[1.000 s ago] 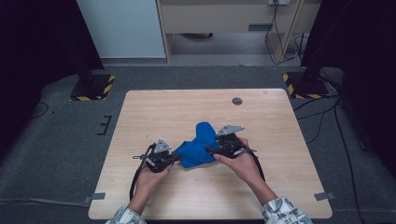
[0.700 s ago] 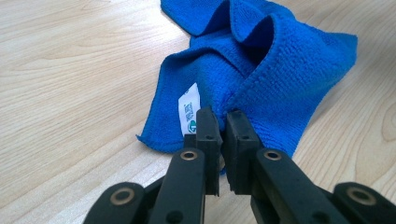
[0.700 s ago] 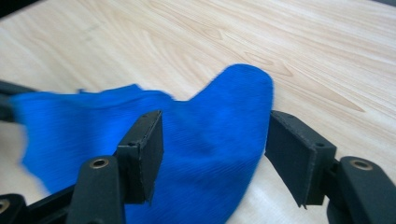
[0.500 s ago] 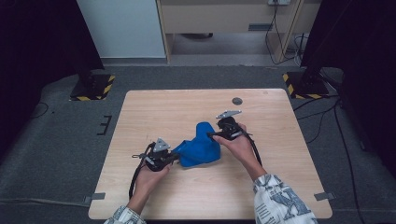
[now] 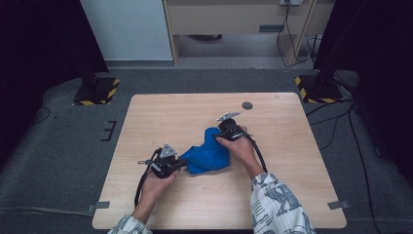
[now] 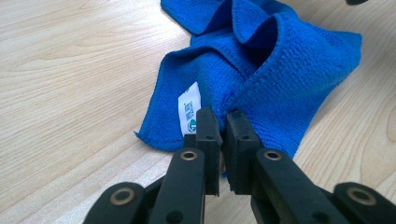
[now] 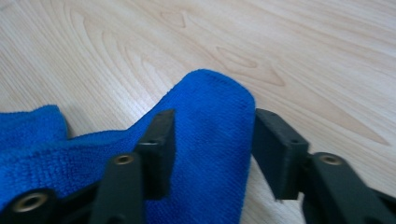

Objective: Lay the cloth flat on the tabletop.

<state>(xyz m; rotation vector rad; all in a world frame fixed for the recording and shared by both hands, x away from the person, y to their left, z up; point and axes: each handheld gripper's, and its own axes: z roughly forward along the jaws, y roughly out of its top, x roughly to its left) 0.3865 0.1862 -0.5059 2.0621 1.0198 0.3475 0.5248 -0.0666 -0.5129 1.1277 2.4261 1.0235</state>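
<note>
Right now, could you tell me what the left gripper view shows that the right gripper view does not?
Left gripper view: the cloth's white label, and the left gripper pinching a fold of cloth.
Right gripper view: the right gripper, its jaws apart and just closing, straddling a rounded cloth corner.
Both: the blue cloth lying on the wooden table.

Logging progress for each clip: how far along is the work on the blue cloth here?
Done: the left claw is shut on an edge of the blue cloth beside its white label. In hand: the right claw straddles a far fold, its jaws just closing, one pad apparently not yet on the fabric. Left: the cloth lies crumpled on the table, neither spread nor folded flat.
</note>
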